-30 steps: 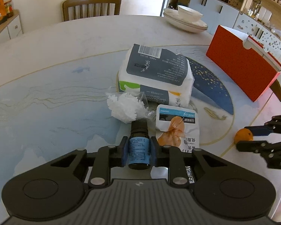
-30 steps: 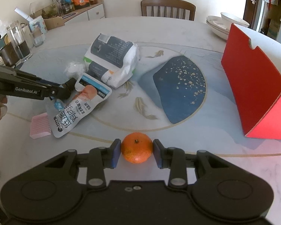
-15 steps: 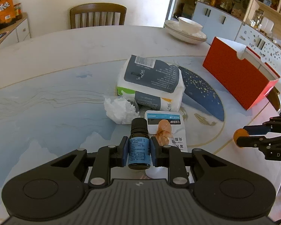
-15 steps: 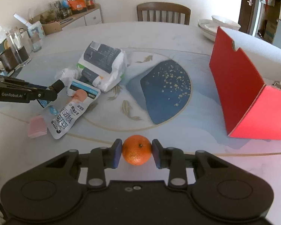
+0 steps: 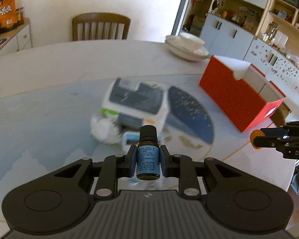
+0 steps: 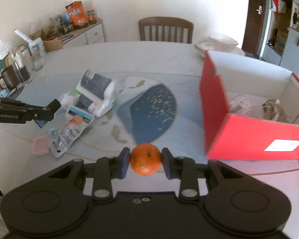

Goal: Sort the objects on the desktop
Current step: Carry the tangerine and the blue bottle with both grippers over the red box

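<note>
My left gripper is shut on a small dark bottle with a blue label, held upright above the table. The same bottle's black cap shows at the left of the right wrist view. My right gripper is shut on an orange, lifted off the table; that orange also appears at the right edge of the left wrist view. An open red box with white inner walls stands to the right and holds a few blurred items. The box lies ahead to the right in the left wrist view.
On the table lie a grey and white tissue pack, a crumpled white tissue, a printed food pouch and a pink pad. Stacked bowls sit at the far edge, glasses and a mug at the left, a chair behind.
Both grippers have risen with their loads and drawn back from the clutter; more of the red box's inside shows in the right wrist view. Neither grip has changed.
</note>
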Demonstrator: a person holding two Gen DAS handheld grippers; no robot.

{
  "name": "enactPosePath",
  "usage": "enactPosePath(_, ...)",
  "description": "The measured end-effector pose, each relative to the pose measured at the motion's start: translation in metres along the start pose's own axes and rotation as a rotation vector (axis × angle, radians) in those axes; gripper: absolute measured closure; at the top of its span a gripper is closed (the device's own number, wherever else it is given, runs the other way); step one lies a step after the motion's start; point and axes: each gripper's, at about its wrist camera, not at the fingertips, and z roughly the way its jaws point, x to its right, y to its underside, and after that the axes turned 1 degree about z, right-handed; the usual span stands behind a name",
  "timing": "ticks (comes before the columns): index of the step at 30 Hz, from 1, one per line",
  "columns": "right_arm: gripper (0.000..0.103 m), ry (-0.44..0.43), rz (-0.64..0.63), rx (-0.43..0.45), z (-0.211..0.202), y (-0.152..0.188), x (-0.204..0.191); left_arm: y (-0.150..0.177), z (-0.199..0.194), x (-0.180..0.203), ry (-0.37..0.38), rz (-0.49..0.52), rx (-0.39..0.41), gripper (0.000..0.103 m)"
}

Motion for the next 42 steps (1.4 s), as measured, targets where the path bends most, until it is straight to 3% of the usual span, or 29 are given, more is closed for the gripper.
enactPosePath(19, 0.07, 0.073, 0.005, 0.093, -0.052, -0.035, 0.116, -0.057, 0.031, 0.127, 0.113, 0.083, 0.07, 0.08)
enactPosePath(35, 0.07, 0.086, -0.025, 0.087, -0.033, -0.058, 0.186, -0.11, 0.077, 0.203, 0.166, 0.17, 0.083, 0.08)
enactPosePath(42, 0.07, 0.092, -0.033, 0.06, -0.014, -0.062, 0.205, -0.137, 0.114, 0.231, 0.183, 0.213, 0.049, 0.08)
